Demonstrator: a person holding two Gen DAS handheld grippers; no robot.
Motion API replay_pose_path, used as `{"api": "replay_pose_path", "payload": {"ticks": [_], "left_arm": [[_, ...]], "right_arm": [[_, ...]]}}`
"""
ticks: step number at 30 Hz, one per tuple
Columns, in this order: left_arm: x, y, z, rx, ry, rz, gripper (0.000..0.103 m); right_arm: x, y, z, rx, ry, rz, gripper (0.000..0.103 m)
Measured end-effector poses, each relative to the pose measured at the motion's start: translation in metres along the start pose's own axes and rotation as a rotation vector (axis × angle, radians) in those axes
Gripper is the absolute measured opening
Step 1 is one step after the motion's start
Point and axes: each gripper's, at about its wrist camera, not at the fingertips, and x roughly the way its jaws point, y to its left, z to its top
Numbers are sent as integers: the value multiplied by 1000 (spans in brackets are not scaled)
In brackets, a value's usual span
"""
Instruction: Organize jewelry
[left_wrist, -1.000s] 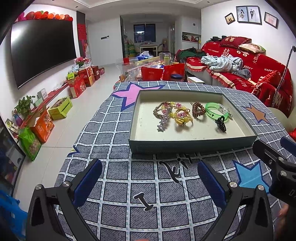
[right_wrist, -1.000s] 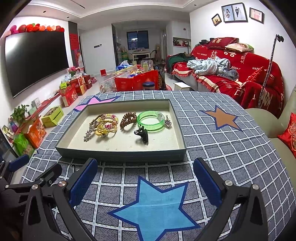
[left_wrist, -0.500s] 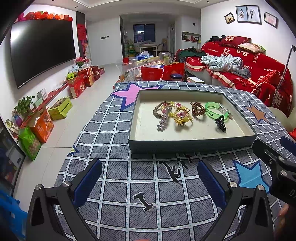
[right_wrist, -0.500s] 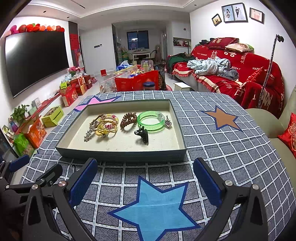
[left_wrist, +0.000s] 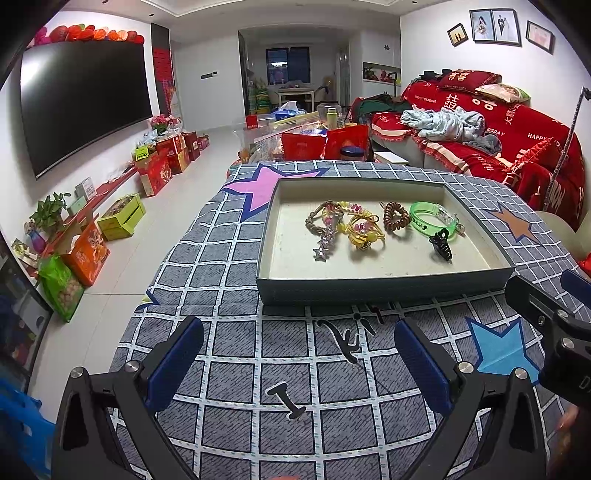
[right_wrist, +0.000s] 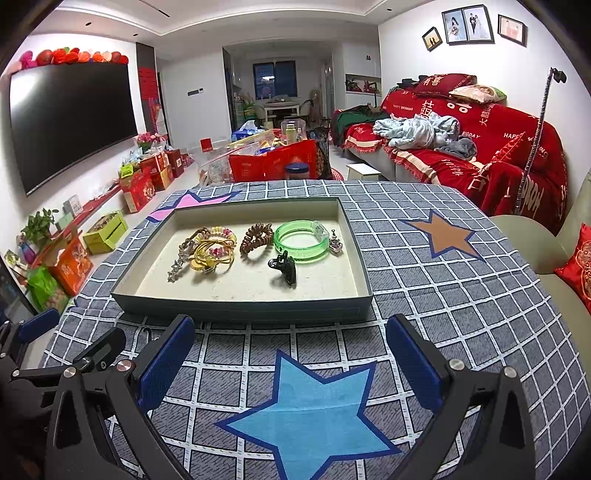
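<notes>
A shallow grey tray (left_wrist: 376, 291) (right_wrist: 240, 310) sits on the checked tablecloth. In it lie a star-charm bracelet (left_wrist: 325, 229) (right_wrist: 183, 254), yellow hair ties (left_wrist: 364, 234) (right_wrist: 212, 254), a brown spiral tie (left_wrist: 395, 219) (right_wrist: 255, 238), a green bangle (left_wrist: 430, 219) (right_wrist: 301, 240), a black claw clip (left_wrist: 441, 243) (right_wrist: 284, 267) and a small pendant (right_wrist: 335, 243). My left gripper (left_wrist: 299, 354) and my right gripper (right_wrist: 290, 350) are both open and empty, held over the cloth just in front of the tray.
The table is round with a grey checked cloth (right_wrist: 461, 295) bearing star patches. A red sofa (right_wrist: 480, 147) stands at the right, a TV (right_wrist: 70, 122) and boxes on the floor at the left. The right gripper shows at the left view's right edge (left_wrist: 546, 325).
</notes>
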Motion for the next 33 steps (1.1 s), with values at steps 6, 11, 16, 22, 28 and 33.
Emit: {"api": "replay_pose_path", "payload": {"ticks": [6,11,16,22,28,33], "left_arm": [[0,0,0,-3,2,-3,103],[-1,-1,-1,-4,4,-3,103],[0,-1,-1,-4,4,-2,103],[0,0,-3,-2,9,-2,103],[1,3,-2,-10,17,3,103],[2,2,-1,2,16,9,103]], "right_arm": [[0,0,0,1,1,-1,103],[0,0,0,1,1,0,103],[0,-1,0,2,1,0,103],[0,-1,0,2,2,1,103],[0,0,0,3,4,1,103],[1,-2,-2,4,8,-2,103]]}}
